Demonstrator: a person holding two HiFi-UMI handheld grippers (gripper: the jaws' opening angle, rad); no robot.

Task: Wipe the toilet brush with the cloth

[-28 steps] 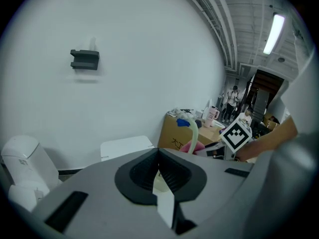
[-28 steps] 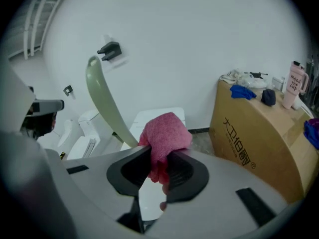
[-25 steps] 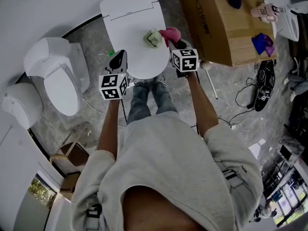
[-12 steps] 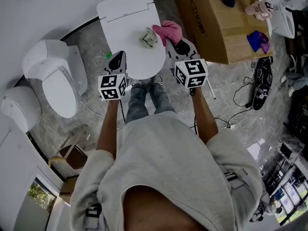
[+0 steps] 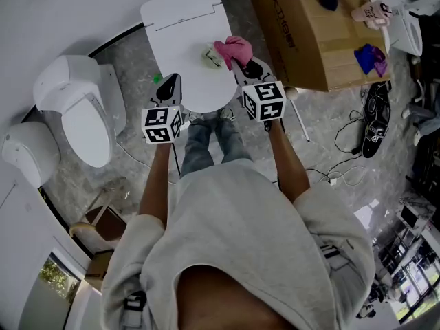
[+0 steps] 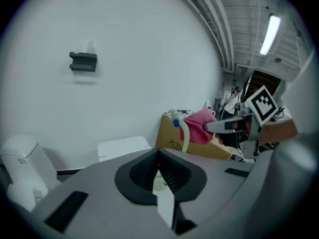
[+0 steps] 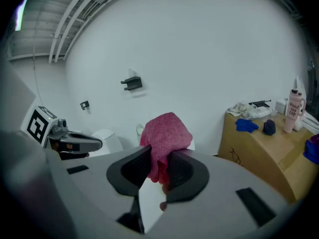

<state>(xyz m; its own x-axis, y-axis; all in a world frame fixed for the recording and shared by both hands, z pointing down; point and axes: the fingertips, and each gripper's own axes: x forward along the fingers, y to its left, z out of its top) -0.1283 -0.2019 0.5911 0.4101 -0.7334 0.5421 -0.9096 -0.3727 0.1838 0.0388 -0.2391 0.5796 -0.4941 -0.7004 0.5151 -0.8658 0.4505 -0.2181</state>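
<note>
A pale green and white toilet brush (image 5: 214, 55) stands on the closed lid of a white toilet (image 5: 180, 33) in the head view. In the left gripper view its curved handle (image 6: 185, 136) rises just left of the cloth. My right gripper (image 5: 242, 62) is shut on a bunched pink cloth (image 5: 234, 48), which sits right beside the brush. In the right gripper view the cloth (image 7: 166, 136) bulges up out of the jaws of my right gripper (image 7: 158, 166). My left gripper (image 5: 167, 83) hovers at the lid's near left edge, apart from the brush. Its jaws (image 6: 158, 171) meet with nothing in them.
A big cardboard box (image 5: 323, 36) with blue cloths and a pink bottle stands right of the toilet. A second white toilet (image 5: 82, 112) stands at the left. Cables and a dark device (image 5: 375, 126) lie on the stone floor at right. A thin stick (image 5: 300, 119) lies near the box.
My right gripper, after pulling back toward me, has moved a little left and forward with the pink cloth, closer to the brush. The left gripper has barely moved.
</note>
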